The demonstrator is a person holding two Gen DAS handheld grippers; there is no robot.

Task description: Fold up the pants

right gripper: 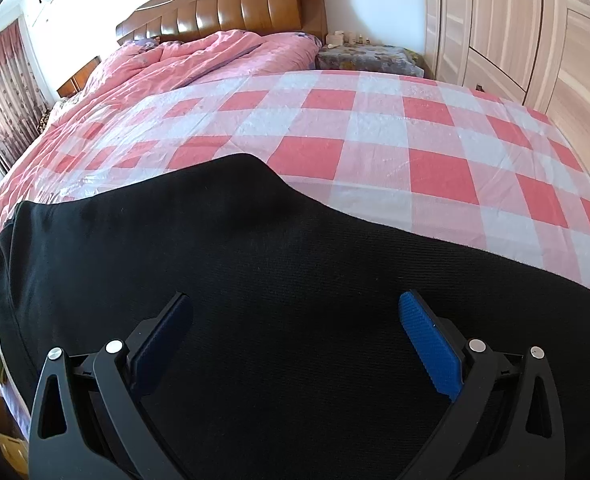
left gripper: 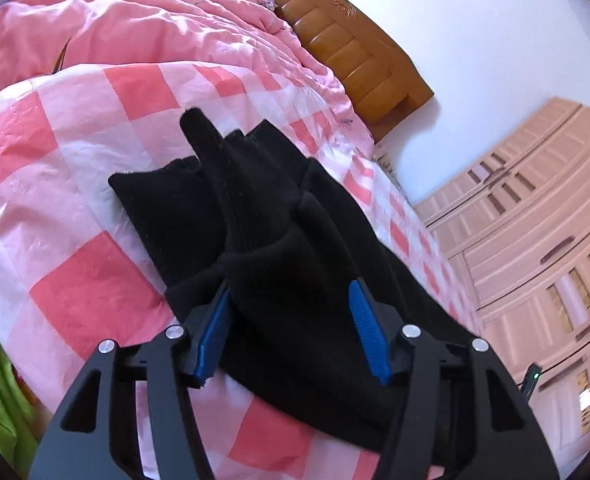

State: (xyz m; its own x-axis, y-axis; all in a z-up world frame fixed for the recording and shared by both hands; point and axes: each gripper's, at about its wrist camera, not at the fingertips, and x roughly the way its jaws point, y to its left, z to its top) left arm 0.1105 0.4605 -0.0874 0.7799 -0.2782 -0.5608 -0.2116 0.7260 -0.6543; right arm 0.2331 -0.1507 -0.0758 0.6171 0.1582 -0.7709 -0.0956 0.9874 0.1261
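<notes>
Black pants [left gripper: 255, 216] are lying bunched on the checked bed [left gripper: 75, 280], and you are holding the left claw [left gripper: 291, 332] and right claw [right gripper: 295, 344] spread over the cloth, pinching nothing; I judge a fold just laid, so regrasp an edge.

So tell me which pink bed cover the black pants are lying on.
The black pants lie on the pink-and-white checked cover, which is smooth and flat, not on the plain pink quilt bunched up by the wooden headboard.
</notes>
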